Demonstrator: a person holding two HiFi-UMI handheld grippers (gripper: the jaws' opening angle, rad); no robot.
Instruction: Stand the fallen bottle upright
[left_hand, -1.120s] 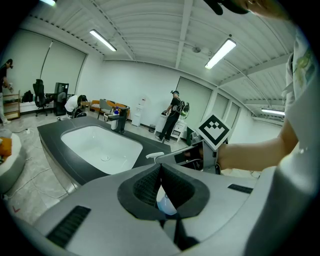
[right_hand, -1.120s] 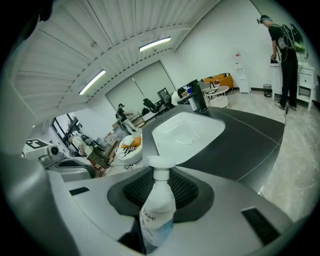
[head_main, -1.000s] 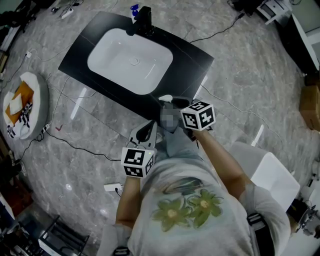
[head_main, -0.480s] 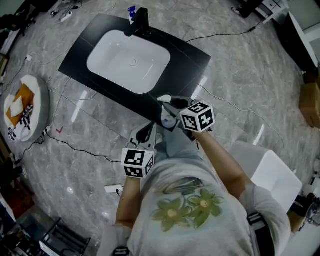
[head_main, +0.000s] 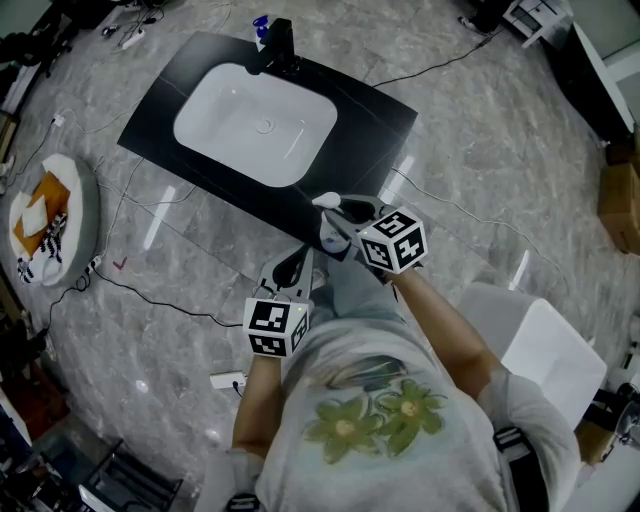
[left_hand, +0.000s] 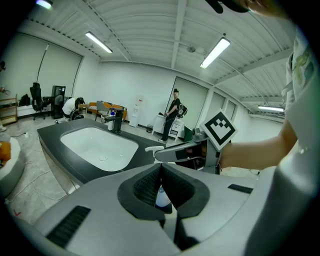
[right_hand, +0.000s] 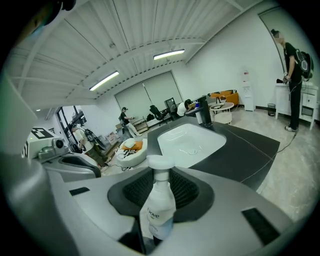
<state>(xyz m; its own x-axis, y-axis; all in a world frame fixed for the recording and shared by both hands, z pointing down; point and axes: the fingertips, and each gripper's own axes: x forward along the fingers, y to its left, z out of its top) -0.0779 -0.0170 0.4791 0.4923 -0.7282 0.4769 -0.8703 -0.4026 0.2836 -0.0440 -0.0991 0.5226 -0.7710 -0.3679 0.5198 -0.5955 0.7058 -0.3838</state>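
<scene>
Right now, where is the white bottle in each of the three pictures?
Head view: bottle in the middle, in the right gripper, at the dark counter's near edge.
Left gripper view: bottle low in the middle, peeking through the gap behind the left gripper.
Right gripper view: bottle bottom middle, between the jaws, pump top up.
Shared landmark: the white sink.

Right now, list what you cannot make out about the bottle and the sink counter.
Bottle base: right gripper view, hidden behind the right gripper's own body; whether it rests on the counter cannot be told.
Bottle body: head view, partly covered by the right gripper; left gripper view, only a sliver shows past the left gripper.
Blue item by the faucet: head view, too small to name.
</scene>
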